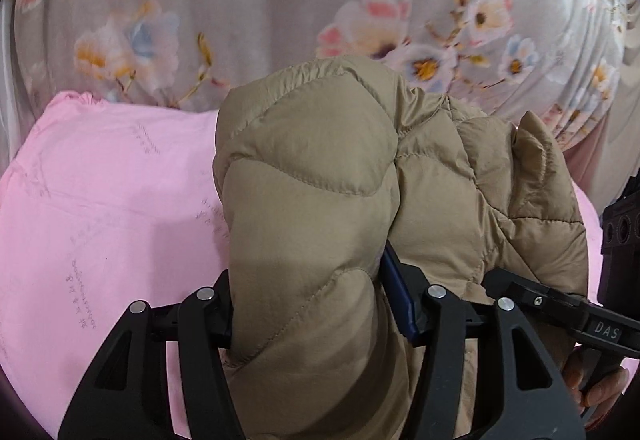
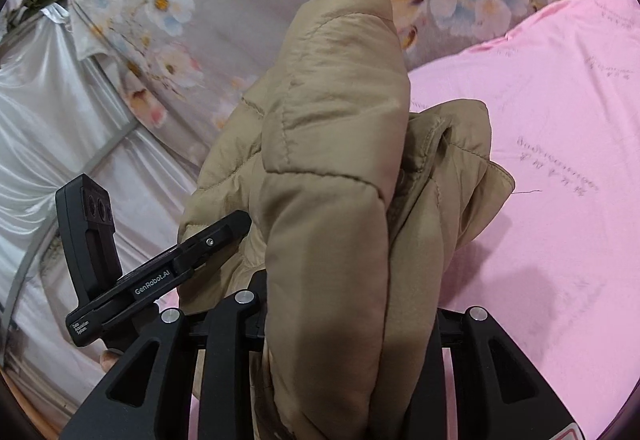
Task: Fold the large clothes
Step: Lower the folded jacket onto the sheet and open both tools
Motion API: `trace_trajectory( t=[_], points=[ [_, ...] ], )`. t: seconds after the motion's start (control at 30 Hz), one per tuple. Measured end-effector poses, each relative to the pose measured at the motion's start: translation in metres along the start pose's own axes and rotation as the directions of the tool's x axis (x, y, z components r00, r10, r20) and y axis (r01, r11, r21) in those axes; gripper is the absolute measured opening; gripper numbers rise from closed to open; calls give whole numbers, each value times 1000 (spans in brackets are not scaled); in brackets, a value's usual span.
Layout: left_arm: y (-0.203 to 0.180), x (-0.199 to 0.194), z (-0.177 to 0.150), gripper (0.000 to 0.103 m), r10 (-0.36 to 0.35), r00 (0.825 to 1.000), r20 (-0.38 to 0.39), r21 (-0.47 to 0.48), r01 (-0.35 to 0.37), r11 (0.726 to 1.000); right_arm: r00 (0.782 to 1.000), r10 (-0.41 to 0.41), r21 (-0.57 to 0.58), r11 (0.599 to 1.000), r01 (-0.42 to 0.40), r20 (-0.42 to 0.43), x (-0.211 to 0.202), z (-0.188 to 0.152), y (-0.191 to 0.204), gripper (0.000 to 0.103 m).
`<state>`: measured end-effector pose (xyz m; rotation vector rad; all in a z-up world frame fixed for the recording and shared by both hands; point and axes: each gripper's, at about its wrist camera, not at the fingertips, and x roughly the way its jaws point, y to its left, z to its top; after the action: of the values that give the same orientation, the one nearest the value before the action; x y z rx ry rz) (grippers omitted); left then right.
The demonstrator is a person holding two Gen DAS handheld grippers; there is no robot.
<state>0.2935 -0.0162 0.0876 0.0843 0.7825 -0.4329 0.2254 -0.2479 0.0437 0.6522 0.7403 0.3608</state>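
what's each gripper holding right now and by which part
Both hold the tan puffer jacket. The left gripper and the right gripper each pinch a bunched quilted fold; which part of the jacket cannot be told.

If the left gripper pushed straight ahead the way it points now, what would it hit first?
The tan quilted jacket already clamped in the left gripper fills that line. Beyond it, probably the floral fabric behind the pink sheet; depth is unclear.

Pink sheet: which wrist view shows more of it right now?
Left wrist: the pink sheet fills the lower left beside the tan jacket. Right wrist shows it only at right.
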Motion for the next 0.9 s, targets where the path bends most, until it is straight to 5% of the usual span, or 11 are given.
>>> trace_trajectory(
  t=[0.23,0.43,0.57,0.67,0.8,0.9],
  points=[
    [21,40,-8,78,140,990,27,6,-140,990,999,-20,53,998,23,-46,24,7,-28,55],
    [24,-4,-7,88,303,950,82,18,-305,952,995,-98,-21,995,98,-5,-30,0,-21,60],
    [13,-43,-13,88,312,945,97,-6,-313,950,971,-200,-115,970,215,132,-68,-8,13,62],
    [-9,-55,-14,88,344,934,92,-9,-345,939,947,-251,-262,918,299,201,-72,-12,65,38],
    [-31,-46,-19,88,325,945,30,-32,-324,945,912,-349,-325,855,404,215,-41,-16,99,7],
    [-33,-26,-26,84,315,949,-28,-64,-316,947,887,-414,-288,841,459,205,-15,-14,89,5]
  ],
)
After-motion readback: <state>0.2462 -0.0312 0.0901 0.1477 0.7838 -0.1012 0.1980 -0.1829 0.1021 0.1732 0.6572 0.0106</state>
